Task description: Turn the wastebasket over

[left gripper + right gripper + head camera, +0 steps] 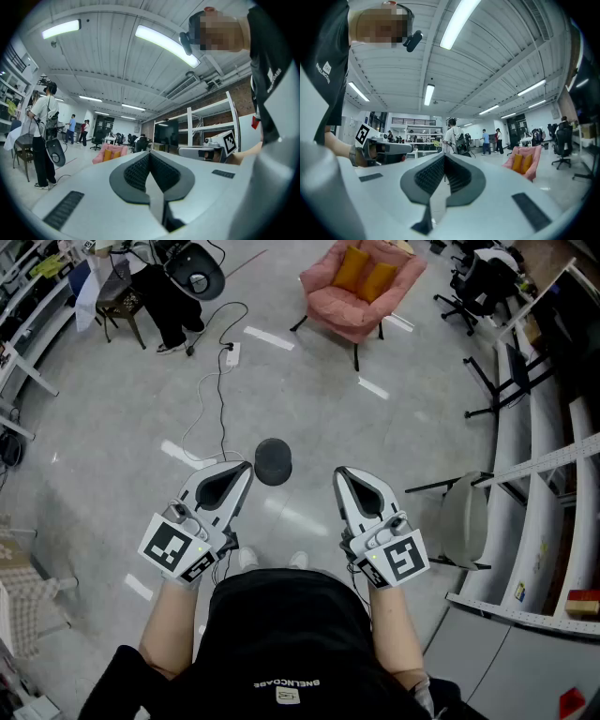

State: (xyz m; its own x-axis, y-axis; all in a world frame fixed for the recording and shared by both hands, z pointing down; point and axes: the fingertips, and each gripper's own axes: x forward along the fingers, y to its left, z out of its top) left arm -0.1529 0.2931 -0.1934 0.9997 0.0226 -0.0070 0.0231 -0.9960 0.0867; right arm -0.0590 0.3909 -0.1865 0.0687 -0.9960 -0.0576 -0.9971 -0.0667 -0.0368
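The wastebasket (273,461) is a small, dark, round bin standing on the grey floor, seen from above. It lies just ahead of my two grippers and between them. My left gripper (246,468) is held level to the bin's left, jaws shut with nothing in them. My right gripper (339,472) is level to the bin's right, also shut and empty. In the left gripper view the left gripper (149,154) has its pads together, and the right gripper (206,152) shows beside it. The right gripper view shows the right gripper (444,157) with its pads together too. Neither gripper view shows the bin.
A pink armchair (361,287) with orange cushions stands farther ahead. A power strip (232,354) and its cable lie on the floor beyond the bin. White shelving (534,474) runs along the right. A person (173,287) stands at the far left near a stool.
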